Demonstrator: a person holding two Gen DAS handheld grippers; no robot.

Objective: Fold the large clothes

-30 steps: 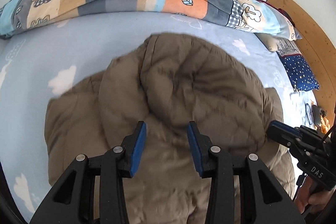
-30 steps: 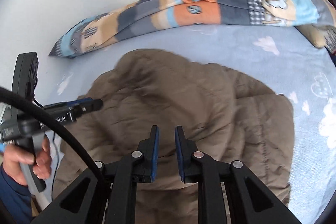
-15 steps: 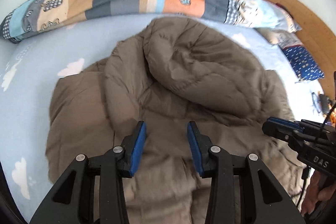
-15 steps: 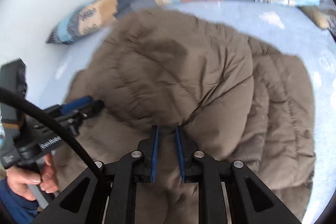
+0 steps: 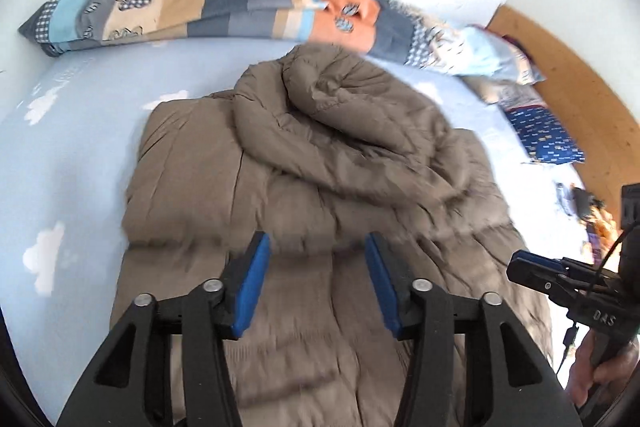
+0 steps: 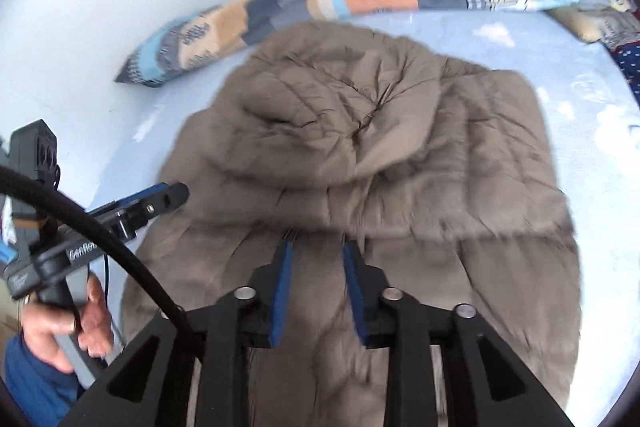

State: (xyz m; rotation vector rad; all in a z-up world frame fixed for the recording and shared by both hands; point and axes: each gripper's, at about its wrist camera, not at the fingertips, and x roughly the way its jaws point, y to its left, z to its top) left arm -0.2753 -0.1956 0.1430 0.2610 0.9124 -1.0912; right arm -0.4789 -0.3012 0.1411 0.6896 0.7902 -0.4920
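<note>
- Quilted jacket [image 5: 320, 179] — taupe-brown, padded, lying in the middle of the bed; its upper part with the hood [image 5: 352, 115] is doubled back over the body in a rounded, creased mound. The lower body spreads flat toward the near edge.
- Left gripper [image 5: 316, 247] — black frame, blue pads; jaws spread wide with nothing between them, held over the jacket's near half, below the hood mound. Contact with the fabric cannot be told.
- Right gripper [image 6: 316, 247] — same build; jaws apart by a narrower gap, nothing clamped, tips level with the fold line where the mound meets the flat body. In the left wrist view it [image 5: 560, 287] sits off the jacket's right edge, gripped by a bare hand [image 5: 596, 367].
- Left hand [image 6: 64, 323] — closed on the left gripper's handle, at the jacket's left edge; dark blue sleeve beneath.
- Bedsheet [image 5: 80, 147] — pale blue with white clouds, under and around the jacket.
- Patchwork duvet [image 5: 240, 11] — blue, grey, tan, orange; rolled along the wall beyond the jacket.
- Navy pillow [image 5: 544, 139] — right of the jacket, near a wooden headboard [image 5: 576, 83].
</note>
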